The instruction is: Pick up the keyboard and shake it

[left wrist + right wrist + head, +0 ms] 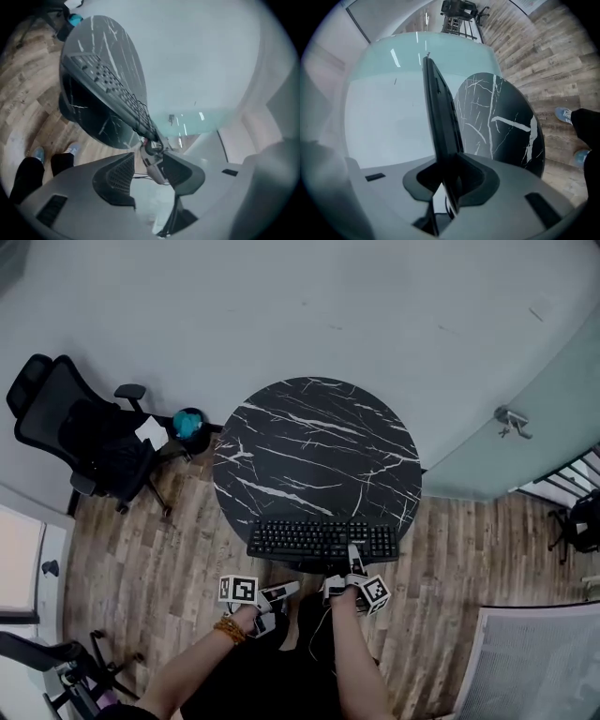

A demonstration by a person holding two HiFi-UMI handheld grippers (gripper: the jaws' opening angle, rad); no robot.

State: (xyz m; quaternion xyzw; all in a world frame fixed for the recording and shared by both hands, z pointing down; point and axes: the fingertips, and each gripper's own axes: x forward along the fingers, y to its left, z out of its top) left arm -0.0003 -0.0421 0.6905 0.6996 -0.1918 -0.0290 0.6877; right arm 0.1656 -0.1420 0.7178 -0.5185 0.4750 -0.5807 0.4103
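Note:
The black keyboard (319, 540) lies along the near rim of the round black marble table (319, 446), partly overhanging it. My right gripper (354, 563) is at its near edge, right of the middle. In the right gripper view the keyboard (440, 112) runs edge-on between the jaws of that gripper (447, 161), which are shut on it. My left gripper (286, 594) hangs below and left of the keyboard, clear of it. In the left gripper view its jaws (147, 161) stand open with nothing between them. There the keyboard (108, 84) slants above the table (103, 42).
A black office chair (84, 437) and a teal object (189, 423) stand left of the table on the wooden floor. A glass door with a handle (511, 420) is at the right. The person's shoes (37, 152) are below the table's near edge.

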